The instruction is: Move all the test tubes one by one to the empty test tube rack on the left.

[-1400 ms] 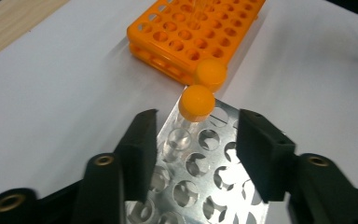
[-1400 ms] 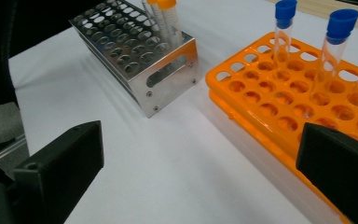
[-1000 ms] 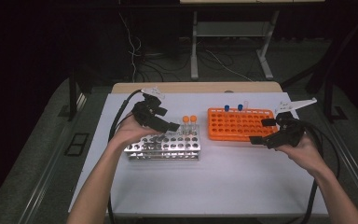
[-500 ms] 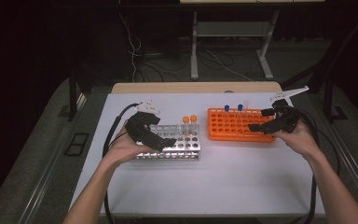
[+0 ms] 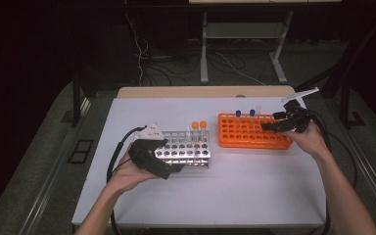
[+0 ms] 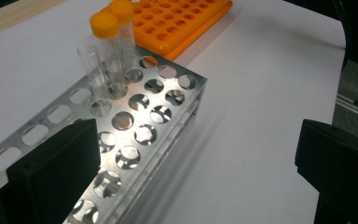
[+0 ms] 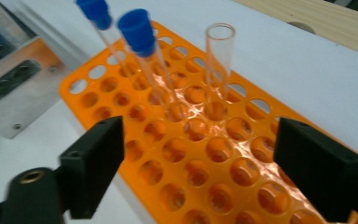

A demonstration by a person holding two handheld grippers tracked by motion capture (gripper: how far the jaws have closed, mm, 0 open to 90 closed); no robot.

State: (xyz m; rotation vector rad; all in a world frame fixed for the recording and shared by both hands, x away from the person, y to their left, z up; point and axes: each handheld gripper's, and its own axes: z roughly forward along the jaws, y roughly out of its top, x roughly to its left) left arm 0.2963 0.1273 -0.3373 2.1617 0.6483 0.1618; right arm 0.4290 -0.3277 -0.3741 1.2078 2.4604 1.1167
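Your bench [image 5: 254,191] runs off the lower edge of the high view. At centre left, your left hand-held gripper [image 5: 172,169] covers the near-left corner of the steel rack [image 5: 191,149]; its jaws gape wide around that rack's corner, gripping nothing. At centre right, your right hand-held gripper [image 5: 269,126] hangs over the orange rack [image 5: 247,133], jaws apart and just closing a little, empty, short of the open glass tube [image 7: 219,60] and two blue-capped tubes [image 7: 140,42].
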